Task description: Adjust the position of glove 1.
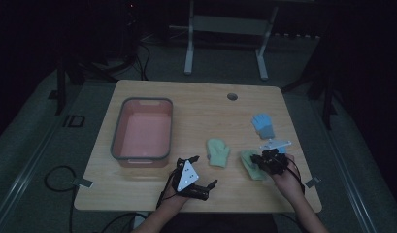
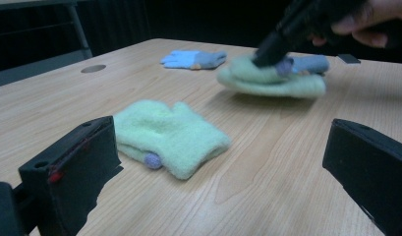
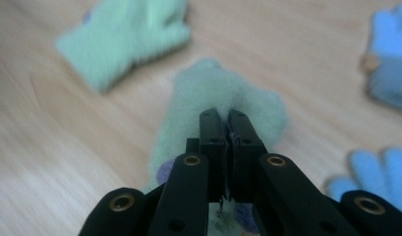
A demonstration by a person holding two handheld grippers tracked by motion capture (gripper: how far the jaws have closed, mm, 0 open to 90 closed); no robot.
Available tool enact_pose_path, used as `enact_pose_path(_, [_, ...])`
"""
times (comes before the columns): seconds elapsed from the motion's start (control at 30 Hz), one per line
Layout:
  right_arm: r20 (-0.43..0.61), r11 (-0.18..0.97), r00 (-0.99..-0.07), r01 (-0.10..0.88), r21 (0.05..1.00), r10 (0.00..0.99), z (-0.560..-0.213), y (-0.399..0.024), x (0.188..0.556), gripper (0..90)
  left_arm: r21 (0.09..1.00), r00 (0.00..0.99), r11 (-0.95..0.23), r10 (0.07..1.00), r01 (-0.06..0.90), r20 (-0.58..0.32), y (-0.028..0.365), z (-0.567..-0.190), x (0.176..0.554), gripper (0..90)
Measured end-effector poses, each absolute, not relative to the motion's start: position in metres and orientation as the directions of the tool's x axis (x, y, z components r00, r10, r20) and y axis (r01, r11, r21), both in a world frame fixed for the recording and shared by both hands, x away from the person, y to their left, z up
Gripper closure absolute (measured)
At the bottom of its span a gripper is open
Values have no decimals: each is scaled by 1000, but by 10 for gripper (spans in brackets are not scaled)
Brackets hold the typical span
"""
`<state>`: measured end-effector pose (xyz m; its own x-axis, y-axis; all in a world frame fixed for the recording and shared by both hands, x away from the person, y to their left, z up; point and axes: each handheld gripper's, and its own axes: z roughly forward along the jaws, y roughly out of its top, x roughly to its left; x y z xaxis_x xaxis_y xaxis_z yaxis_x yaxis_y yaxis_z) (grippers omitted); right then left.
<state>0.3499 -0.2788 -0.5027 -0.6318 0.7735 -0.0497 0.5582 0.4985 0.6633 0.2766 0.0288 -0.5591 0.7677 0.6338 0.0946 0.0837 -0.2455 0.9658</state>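
Right gripper (image 1: 258, 159) is pinching the near green mitten (image 1: 251, 165); in the right gripper view its jaws are sitting pressed together on the fabric (image 3: 223, 98), a fold of it caught between the pads. No earlier look, so just stating the clamp.

That mitten is lying at about 4 o'clock on the table (image 1: 196, 97), right under the person's right hand (image 1: 288, 177). In the left gripper view the same mitten (image 2: 272, 81) is sagging around the black jaw tips, with part of it still touching the wood.

Second green mitten (image 1: 218, 152) is lying flat near table centre, at 9 o'clock from the clamped one, close but apart.

Blue glove (image 1: 262, 125) is resting at 12 o'clock from the right gripper, near it.

Left gripper (image 1: 202, 171) is sitting at 6 o'clock on the table, jaws wide apart, nothing between them; the second mitten (image 2: 169, 135) is lying just ahead of them.

Pink bin (image 1: 119, 127) is standing at 9 o'clock, well apart from the mittens.
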Motion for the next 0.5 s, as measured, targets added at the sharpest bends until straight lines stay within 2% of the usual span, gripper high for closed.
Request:
enact_pose_path(0.27, [-92, 424, -532, 547, 722, 842, -470, -265, 357, 870, 966, 767, -246, 634, 83, 95, 29, -559, 276, 4])
enact_pose_path(0.5, [-132, 402, -452, 577, 710, 882, -474, -250, 368, 870, 965, 768, -248, 633, 81, 98, 29, -559, 276, 4])
